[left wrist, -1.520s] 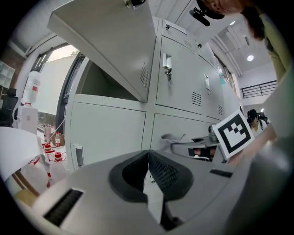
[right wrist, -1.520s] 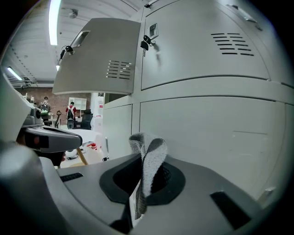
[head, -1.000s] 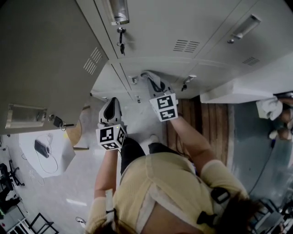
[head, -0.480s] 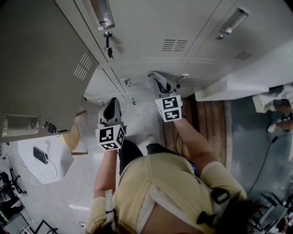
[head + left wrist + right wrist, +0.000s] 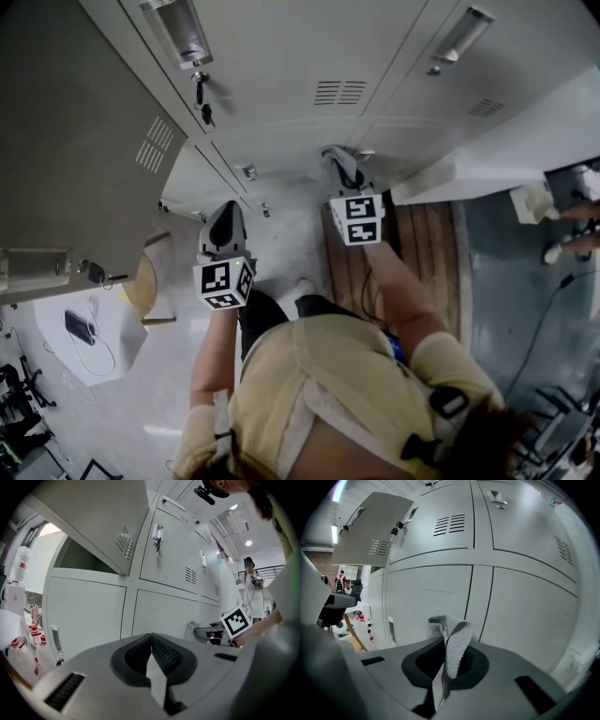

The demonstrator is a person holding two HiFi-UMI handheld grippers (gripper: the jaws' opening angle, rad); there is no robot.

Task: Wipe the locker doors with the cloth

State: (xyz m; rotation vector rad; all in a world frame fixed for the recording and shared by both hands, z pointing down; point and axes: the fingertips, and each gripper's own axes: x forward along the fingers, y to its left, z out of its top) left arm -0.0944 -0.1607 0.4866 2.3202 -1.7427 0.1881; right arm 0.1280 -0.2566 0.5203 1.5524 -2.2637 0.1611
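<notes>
near left gripper (image 5: 225, 210), locker door (image 5: 70, 141) stands open

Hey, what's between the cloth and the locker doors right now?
Nothing. In the right gripper view, the cloth, pinched by the right gripper, faces the locker doors with only open air between.

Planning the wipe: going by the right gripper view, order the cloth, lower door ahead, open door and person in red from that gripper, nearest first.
1. cloth, held in the right gripper.
2. lower door, straight ahead.
3. open door, upper left.
4. person in red, far left.
</notes>
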